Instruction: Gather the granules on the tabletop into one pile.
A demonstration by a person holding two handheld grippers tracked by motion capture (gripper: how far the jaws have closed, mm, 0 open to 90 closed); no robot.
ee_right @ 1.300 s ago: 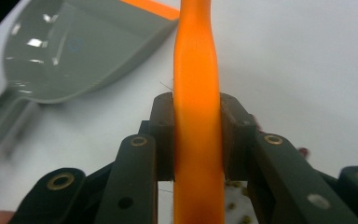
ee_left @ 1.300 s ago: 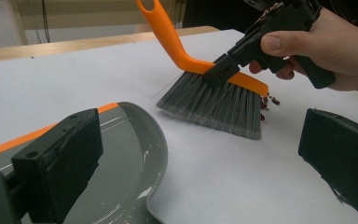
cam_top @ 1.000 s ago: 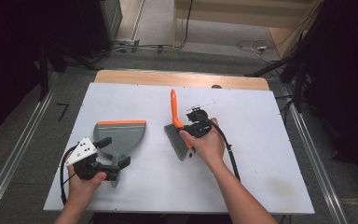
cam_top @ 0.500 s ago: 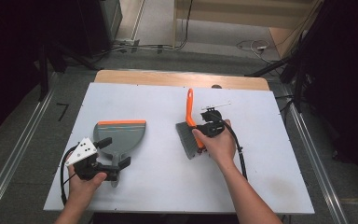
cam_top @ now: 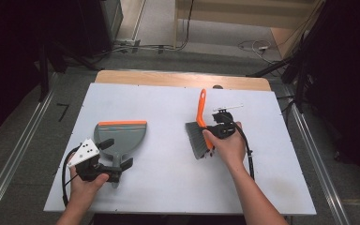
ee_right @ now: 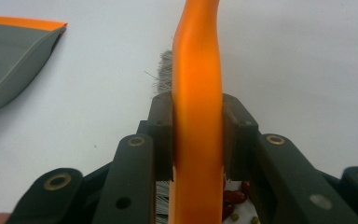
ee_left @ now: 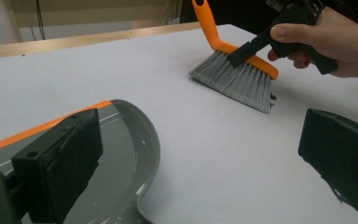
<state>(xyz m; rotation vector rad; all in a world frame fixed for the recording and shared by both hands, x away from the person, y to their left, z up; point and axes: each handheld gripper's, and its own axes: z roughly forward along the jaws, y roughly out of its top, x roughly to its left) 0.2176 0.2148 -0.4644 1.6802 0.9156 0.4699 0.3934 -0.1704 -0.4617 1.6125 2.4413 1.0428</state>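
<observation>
On the white table (cam_top: 178,178), the right gripper (cam_top: 221,129) had its fingers (ee_right: 161,135) clamped on the orange back of the hand brush (cam_top: 198,133), bristles down right of centre. The left gripper (cam_top: 105,166) sat with fingers (ee_left: 58,163) spread wide at the grey dustpan (cam_top: 120,138), gripping nothing.

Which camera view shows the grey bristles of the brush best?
The left gripper view: the whole row of bristles is seen from the side, tips on the table. The high view shows them smaller, from above. The right gripper view shows a small tuft behind the orange handle.
</observation>
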